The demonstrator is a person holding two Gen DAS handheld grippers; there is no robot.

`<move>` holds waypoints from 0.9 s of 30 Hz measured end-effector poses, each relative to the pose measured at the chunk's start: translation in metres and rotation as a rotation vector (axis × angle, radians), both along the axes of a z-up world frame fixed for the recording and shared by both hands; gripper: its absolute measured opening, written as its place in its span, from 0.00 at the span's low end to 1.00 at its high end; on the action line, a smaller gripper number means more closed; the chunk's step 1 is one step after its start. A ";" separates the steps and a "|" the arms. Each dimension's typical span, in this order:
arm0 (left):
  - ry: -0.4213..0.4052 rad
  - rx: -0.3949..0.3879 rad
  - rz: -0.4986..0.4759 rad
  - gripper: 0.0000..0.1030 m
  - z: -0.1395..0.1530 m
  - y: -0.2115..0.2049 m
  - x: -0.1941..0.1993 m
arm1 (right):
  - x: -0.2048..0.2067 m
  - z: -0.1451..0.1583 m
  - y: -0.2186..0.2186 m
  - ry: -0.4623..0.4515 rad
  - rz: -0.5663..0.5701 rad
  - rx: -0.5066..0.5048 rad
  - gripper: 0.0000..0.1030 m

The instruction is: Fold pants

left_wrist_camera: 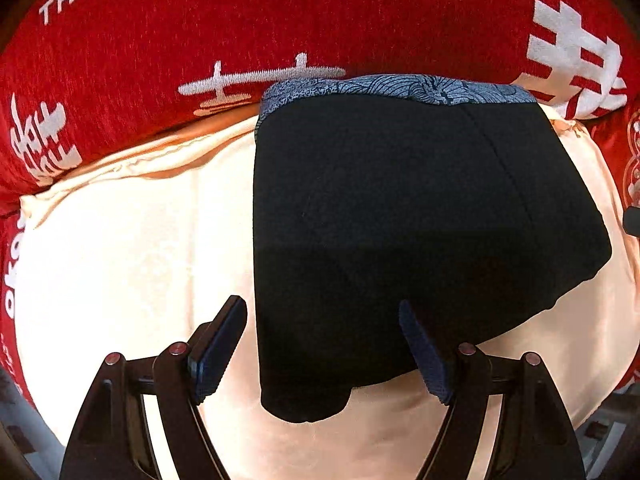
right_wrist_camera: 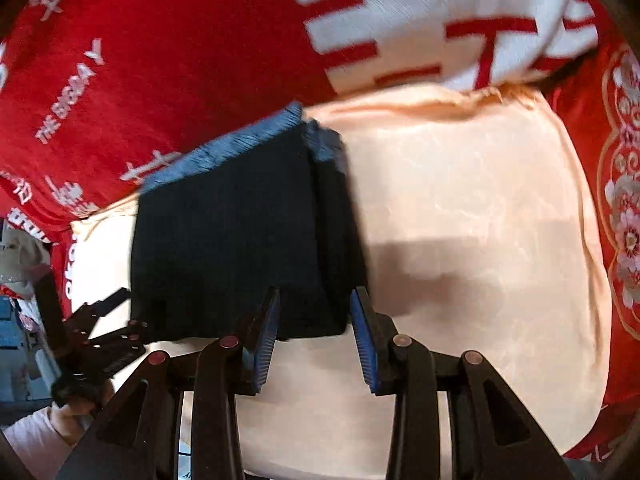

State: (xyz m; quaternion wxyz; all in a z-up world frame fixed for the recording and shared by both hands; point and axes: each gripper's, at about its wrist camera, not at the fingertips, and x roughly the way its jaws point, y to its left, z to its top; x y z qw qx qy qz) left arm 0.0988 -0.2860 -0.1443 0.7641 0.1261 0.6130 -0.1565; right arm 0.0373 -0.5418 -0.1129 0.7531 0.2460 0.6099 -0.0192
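Both grippers stand with jaws spread and hold nothing. The left gripper [left_wrist_camera: 322,356] hovers over the near left edge of the black pants [left_wrist_camera: 400,232], one pad beside the cloth and the other above it; contact cannot be confirmed. The right gripper [right_wrist_camera: 314,340] is open more narrowly, its pads flanking the near right corner of the pants [right_wrist_camera: 240,240] without pinching it.

The garment lies on a cream pillow [left_wrist_camera: 120,260], which rests on a red printed blanket [left_wrist_camera: 240,20]. It is already a compact block, with the blue patterned waistband [left_wrist_camera: 400,86] along the far edge, touching the blanket.

Judgement: the folding appears largely complete, and the step in hand is a release or a final check. Any further move would call for closing on one near edge and carrying it toward the waistband, or withdrawing clear.

View differences: the left wrist view shows the top face and a diagonal seam. The right wrist view, which is blurred, shows stacked layers at the right edge, the left gripper [right_wrist_camera: 108,316] from outside, and the holding hand [right_wrist_camera: 76,400].
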 end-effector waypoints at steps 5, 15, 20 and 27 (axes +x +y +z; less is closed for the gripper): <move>0.031 -0.020 0.042 0.85 -0.005 0.008 0.006 | 0.015 -0.005 0.036 0.012 0.099 -0.018 0.39; 0.057 -0.050 0.041 0.85 -0.004 0.013 0.013 | 0.020 -0.040 0.053 0.112 0.110 -0.056 0.41; -0.001 -0.040 0.066 0.85 0.012 0.024 0.031 | 0.020 -0.040 0.053 0.119 0.126 -0.060 0.42; 0.006 -0.064 0.187 0.85 0.007 0.043 0.082 | 0.024 -0.043 0.064 0.105 0.163 -0.076 0.51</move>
